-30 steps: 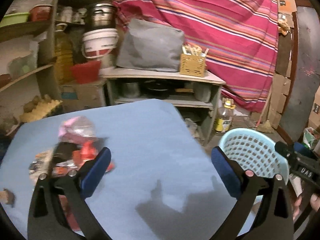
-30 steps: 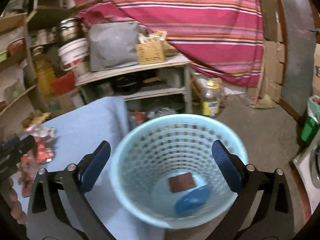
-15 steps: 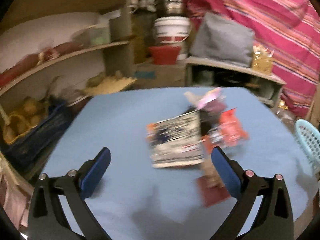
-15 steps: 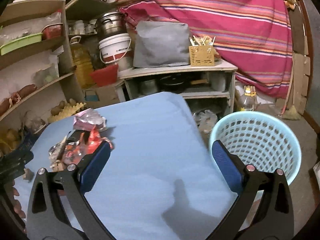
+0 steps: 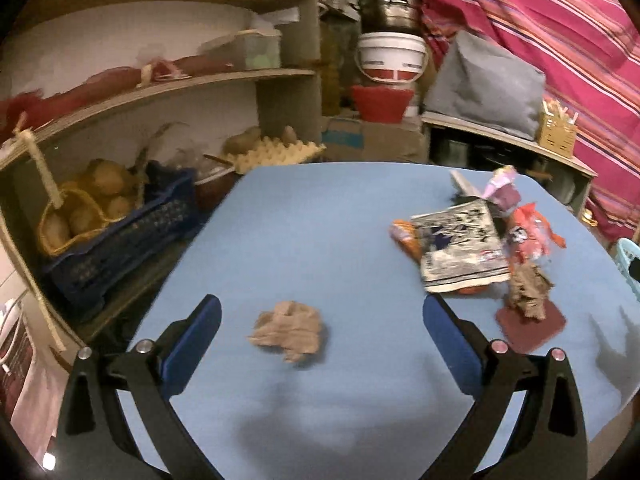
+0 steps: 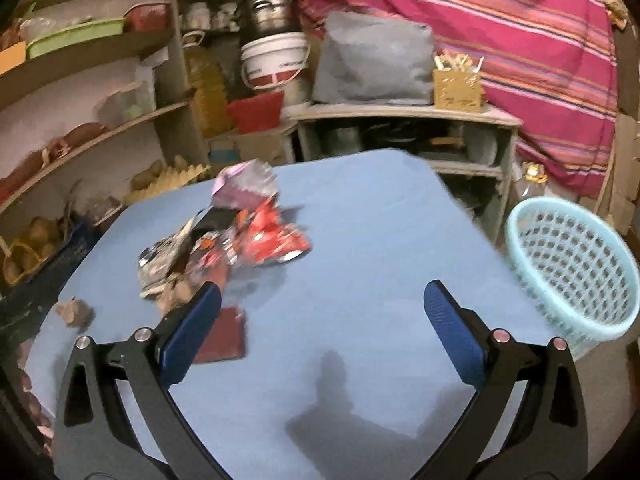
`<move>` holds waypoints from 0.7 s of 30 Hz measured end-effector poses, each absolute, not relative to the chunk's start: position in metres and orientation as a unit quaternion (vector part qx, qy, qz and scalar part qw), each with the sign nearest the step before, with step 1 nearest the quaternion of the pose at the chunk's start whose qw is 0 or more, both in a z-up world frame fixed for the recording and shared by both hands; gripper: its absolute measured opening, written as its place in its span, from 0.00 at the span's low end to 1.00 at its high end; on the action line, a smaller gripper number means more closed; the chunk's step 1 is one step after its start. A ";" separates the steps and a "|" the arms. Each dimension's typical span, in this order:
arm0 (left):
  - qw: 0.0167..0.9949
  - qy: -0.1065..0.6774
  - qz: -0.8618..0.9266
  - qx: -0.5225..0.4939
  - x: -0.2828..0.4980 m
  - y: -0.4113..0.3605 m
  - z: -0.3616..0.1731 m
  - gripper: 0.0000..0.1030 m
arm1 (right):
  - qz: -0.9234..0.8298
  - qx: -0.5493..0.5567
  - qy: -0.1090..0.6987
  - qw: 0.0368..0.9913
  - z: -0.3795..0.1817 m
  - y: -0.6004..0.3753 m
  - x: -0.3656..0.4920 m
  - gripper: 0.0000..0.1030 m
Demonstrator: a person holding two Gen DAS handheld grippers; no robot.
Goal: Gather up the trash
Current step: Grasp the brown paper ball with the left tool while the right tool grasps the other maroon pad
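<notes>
A crumpled brown paper ball (image 5: 290, 330) lies on the blue table (image 5: 320, 240), right between the fingers of my open, empty left gripper (image 5: 320, 336). A pile of wrappers lies further right: a black-and-white packet (image 5: 460, 248), red wrappers (image 5: 532, 236), a brown scrap (image 5: 528, 290) and a dark red card (image 5: 532, 324). My right gripper (image 6: 320, 328) is open and empty above the table. The wrapper pile (image 6: 240, 236) is to its upper left. The light blue basket (image 6: 572, 272) stands off the table's right edge.
Shelves on the left hold potatoes in a blue crate (image 5: 116, 232) and an egg tray (image 5: 276, 154). A low shelf unit (image 6: 404, 128) with a grey bag and a yellow box stands behind the table, before a striped curtain (image 6: 500, 32).
My left gripper swung left from the basket side to over the brown paper ball. My right gripper swung left from above the basket to over the table.
</notes>
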State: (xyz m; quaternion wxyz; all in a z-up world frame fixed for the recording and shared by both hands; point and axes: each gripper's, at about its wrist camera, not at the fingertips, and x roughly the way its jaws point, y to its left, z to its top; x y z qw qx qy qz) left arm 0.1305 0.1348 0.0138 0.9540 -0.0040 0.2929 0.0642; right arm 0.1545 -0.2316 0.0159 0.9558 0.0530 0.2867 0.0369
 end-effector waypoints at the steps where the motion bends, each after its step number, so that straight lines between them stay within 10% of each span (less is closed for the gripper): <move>1: 0.952 0.299 0.069 -0.007 0.130 0.141 0.010 0.96 | 0.040 0.051 0.294 0.953 0.011 -0.226 0.154 0.96; 21: 0.914 0.402 0.017 -0.062 0.172 0.180 -0.038 0.96 | 0.082 0.000 0.359 0.930 -0.032 -0.142 0.177 0.96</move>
